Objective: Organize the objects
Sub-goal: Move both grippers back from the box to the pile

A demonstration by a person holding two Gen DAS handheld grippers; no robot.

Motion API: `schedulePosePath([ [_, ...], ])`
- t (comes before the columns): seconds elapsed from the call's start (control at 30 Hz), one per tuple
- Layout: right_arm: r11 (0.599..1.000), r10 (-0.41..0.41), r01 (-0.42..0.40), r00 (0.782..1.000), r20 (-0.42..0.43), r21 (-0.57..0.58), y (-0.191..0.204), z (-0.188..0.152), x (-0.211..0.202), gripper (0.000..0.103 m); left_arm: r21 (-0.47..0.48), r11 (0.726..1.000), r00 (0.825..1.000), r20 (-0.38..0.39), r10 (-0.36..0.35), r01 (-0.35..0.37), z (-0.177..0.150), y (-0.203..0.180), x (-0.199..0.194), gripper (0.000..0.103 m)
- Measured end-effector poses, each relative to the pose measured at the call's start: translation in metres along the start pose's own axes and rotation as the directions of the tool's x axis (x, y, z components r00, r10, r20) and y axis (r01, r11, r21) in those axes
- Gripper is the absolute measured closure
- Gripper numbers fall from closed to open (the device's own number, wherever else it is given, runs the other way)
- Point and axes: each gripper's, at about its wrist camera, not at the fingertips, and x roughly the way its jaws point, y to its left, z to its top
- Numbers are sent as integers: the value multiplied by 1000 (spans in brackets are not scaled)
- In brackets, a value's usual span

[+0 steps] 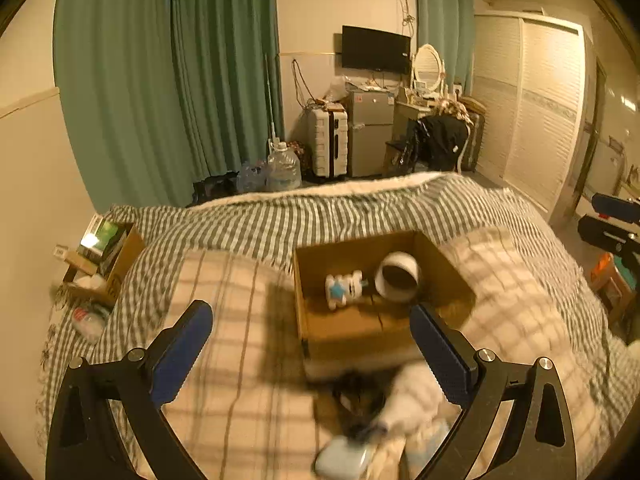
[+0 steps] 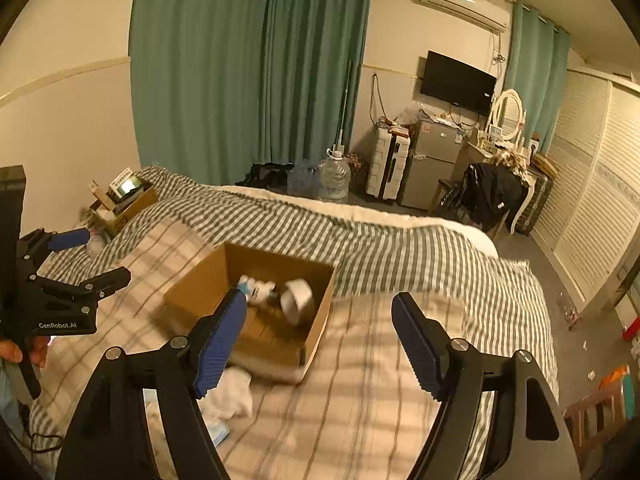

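Far left of the bed point(image 1: 360, 208), against the wall, stands a small cardboard box point(image 1: 120, 264) holding upright books or packets; a crumpled plastic bottle point(image 1: 88, 322) lies just beside it on the striped cover.

Left gripper point(image 1: 312, 344): released, jaws spread wide, nothing between them. It hangs above the checked blanket, pointed toward the foot of the room. Loose items lie directly under and slightly right of it, close to the near edge: a white cloth point(image 1: 412, 404), something dark point(image 1: 360, 396) touching the cloth, and a pale blue case point(image 1: 344, 460) nearest the camera. All three are blurred; their long axes cannot be judged with confidence, though the cloth appears to trail toward the open box.

Centre: an open cardboard box point(image 1: 360, 328) sits on the blanket just beyond these items, near wall almost touching the cloth. Inside are a small white and blue bottle point(image 1: 344, 286) lying on its side and a white cup point(image 1: 398, 280) tipped over, mouth toward the viewer, touching or nearly touching the bottle.

Right gripper point(image 2: 320, 340): also released and empty, held over the blanket right of the open box.

Judgement: the left gripper is nearer the loose items; the coming move is a short descent, then a carry forward into the box.
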Motion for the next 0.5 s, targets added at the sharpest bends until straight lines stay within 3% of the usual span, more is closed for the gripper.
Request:
schedulePosePath([
  [0.17, 999, 43, -43, 999, -30, 3, 23, -54, -10, 28, -5, 1000, 999, -33, 15, -15, -54, 0, -10, 1],
  [0.33, 994, 105, -106, 991, -86, -14, 52, -109, 7, 28, -61, 998, 997, -75, 23, -27, -107, -4, -9, 1],
  [0.43, 984, 177, -179, 969, -171, 5, 69, -139, 27, 28, -94, 995, 994, -111, 21, -31, -136, -8, -6, 1],
  [0.5, 971, 237, -234, 941, -241, 42, 76, -157, 40, 28, -90, 995, 992, -125, 21, -33, -149, -12, -6, 1],
])
